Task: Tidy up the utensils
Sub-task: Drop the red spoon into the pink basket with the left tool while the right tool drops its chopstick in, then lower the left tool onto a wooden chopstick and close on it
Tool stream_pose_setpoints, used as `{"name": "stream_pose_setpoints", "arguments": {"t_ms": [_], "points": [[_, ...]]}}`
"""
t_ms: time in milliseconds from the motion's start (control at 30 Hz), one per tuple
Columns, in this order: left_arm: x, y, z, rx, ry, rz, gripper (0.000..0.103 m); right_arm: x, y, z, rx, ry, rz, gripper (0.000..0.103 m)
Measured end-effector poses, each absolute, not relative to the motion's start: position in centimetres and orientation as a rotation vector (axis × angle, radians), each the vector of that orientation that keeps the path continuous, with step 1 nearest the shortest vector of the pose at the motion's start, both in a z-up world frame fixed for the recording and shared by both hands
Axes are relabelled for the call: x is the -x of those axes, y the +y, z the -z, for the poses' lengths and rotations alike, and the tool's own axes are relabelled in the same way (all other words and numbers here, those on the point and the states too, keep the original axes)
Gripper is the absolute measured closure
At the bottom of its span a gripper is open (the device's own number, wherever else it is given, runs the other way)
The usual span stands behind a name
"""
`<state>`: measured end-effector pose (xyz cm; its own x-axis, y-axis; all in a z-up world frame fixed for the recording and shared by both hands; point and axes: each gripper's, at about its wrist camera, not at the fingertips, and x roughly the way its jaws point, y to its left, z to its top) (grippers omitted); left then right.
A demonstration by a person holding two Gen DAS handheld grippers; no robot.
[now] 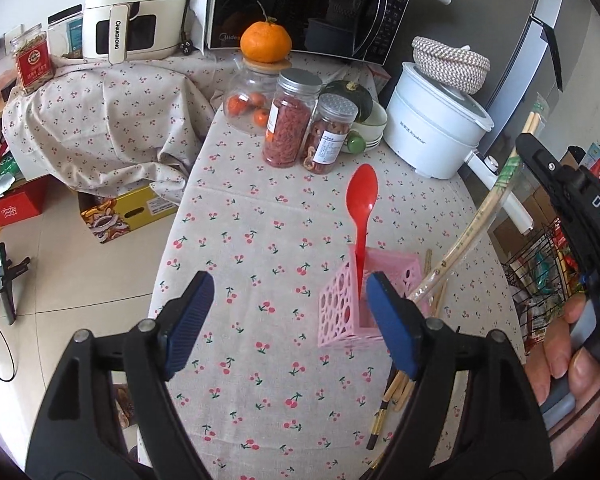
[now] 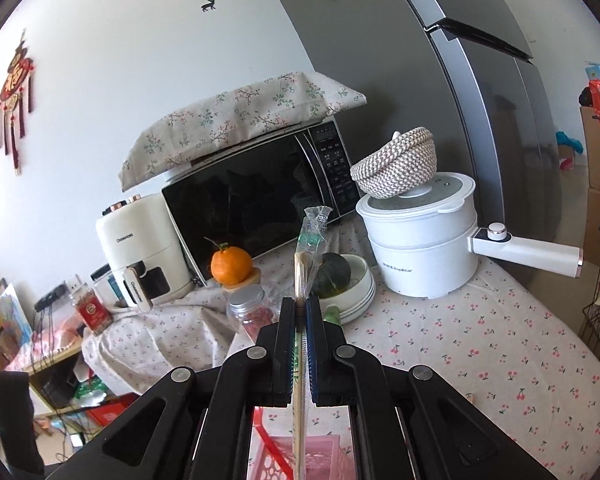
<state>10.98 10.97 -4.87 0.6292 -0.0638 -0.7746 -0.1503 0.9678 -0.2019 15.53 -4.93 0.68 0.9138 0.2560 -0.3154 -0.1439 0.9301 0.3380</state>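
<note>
A pink perforated utensil holder (image 1: 342, 304) stands on the cherry-print tablecloth (image 1: 260, 220), with a red spoon (image 1: 361, 200) upright in it. My left gripper (image 1: 288, 320) is open and empty just in front of the holder. My right gripper (image 2: 300, 312) is shut on wrapped chopsticks (image 2: 306, 256), held above the holder (image 2: 320, 460); in the left wrist view the chopsticks (image 1: 480, 220) slant down with their low end beside the holder. Several loose chopsticks (image 1: 392, 396) lie on the cloth to the holder's right.
Behind the holder stand jars (image 1: 290, 120), an orange (image 1: 265, 42) on a jar, a green squash (image 1: 350, 96), bowls, a white electric pot (image 1: 432, 128) topped by a woven basket, a microwave (image 1: 300, 4) and an air fryer (image 1: 132, 8). A wire rack (image 1: 540, 272) is right.
</note>
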Motion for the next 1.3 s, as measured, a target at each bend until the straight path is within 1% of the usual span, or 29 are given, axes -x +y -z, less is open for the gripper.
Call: {"name": "stream_pose_setpoints", "arguments": {"t_ms": [233,333,400,467,567,600,667,767,933,1100,1300], "points": [[-11.3,11.3,6.1,0.241,0.933,-0.054,0.024,-16.5,-2.7,2.0,-0.212,0.41,-0.178,0.098],[-11.2,11.0,6.2,0.231,0.94,-0.04,0.024,-16.4,-2.9,2.4,-0.208,0.438,-0.196,0.096],[-11.2,10.8,6.3,0.22,0.945,-0.029,0.024,-16.2,-3.4,2.3,-0.231,0.462,-0.229,0.091],[-11.1,10.5,6.4,0.215,0.951,-0.011,0.024,-15.8,-4.0,2.0,-0.244,0.48,-0.257,0.071],[-11.0,9.9,6.5,0.226,0.97,0.035,0.024,-14.7,-5.4,0.9,-0.25,0.483,-0.277,0.058],[-10.9,9.6,6.6,0.224,0.977,0.046,0.024,-14.3,-6.0,0.5,-0.254,0.489,-0.282,0.056],[-10.8,9.0,6.7,0.213,0.99,0.068,0.024,-13.7,-7.4,-0.1,-0.277,0.508,-0.297,0.046],[-10.5,7.9,7.3,0.193,1.019,0.108,0.024,-12.8,-9.8,-0.3,-0.306,0.562,-0.3,0.037],[-9.9,5.9,8.7,0.166,1.079,0.187,0.024,-11.8,-13.0,0.8,-0.299,0.688,-0.269,0.029],[-9.2,3.6,9.8,0.116,1.13,0.255,0.024,-11.2,-15.4,3.8,-0.23,0.846,-0.204,0.028],[-8.4,0.4,10.6,0.043,1.15,0.324,0.024,-10.8,-18.6,8.0,-0.232,1.053,-0.122,0.028]]}}
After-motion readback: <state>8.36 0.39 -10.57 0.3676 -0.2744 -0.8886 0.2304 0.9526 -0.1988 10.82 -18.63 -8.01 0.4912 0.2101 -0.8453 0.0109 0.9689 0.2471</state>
